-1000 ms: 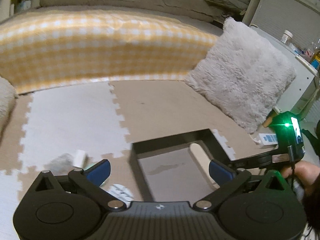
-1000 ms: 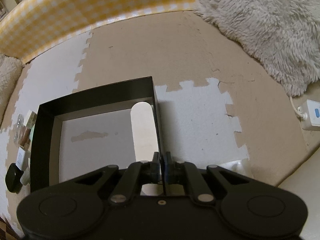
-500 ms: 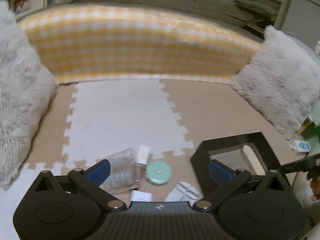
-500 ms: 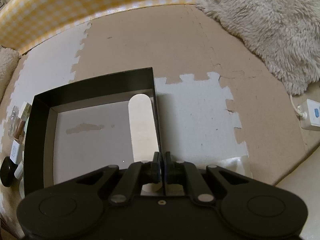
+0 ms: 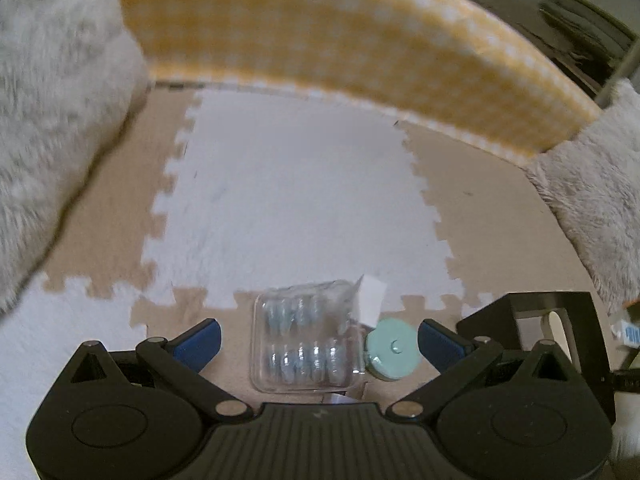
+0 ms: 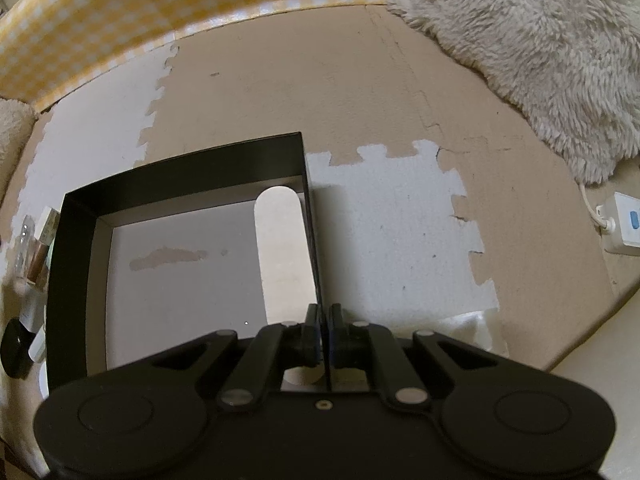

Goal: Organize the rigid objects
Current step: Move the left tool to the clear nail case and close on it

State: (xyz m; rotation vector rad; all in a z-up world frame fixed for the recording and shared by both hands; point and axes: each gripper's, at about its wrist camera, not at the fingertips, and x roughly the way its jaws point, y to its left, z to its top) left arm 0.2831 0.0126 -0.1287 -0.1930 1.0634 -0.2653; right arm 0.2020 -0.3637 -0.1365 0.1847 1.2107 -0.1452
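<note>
My left gripper (image 5: 318, 342) is open just above the floor mat, its blue pads (image 5: 200, 340) either side of a clear plastic case (image 5: 308, 344) holding bluish pieces. Neither pad touches the case. A mint round tin (image 5: 394, 350) lies against the case's right side, and a white card (image 5: 372, 300) leans behind it. My right gripper (image 6: 324, 320) is shut on the thin right wall of the black box (image 6: 180, 168). Inside the box a long beige oval piece (image 6: 282, 248) lies along that wall. The box's corner (image 5: 520, 312) shows in the left wrist view.
Small bottles (image 6: 34, 240) and a black cap (image 6: 16, 348) lie left of the box. Fluffy cushions (image 5: 48, 120) (image 6: 540, 48) flank the mat, and a yellow checked bed edge (image 5: 320, 28) runs behind. A white power strip (image 6: 624, 220) sits at right.
My left gripper swung left away from the box and sank toward the clear case and mint tin, which now lie between its open pads. The right gripper kept still, shut on the box wall.
</note>
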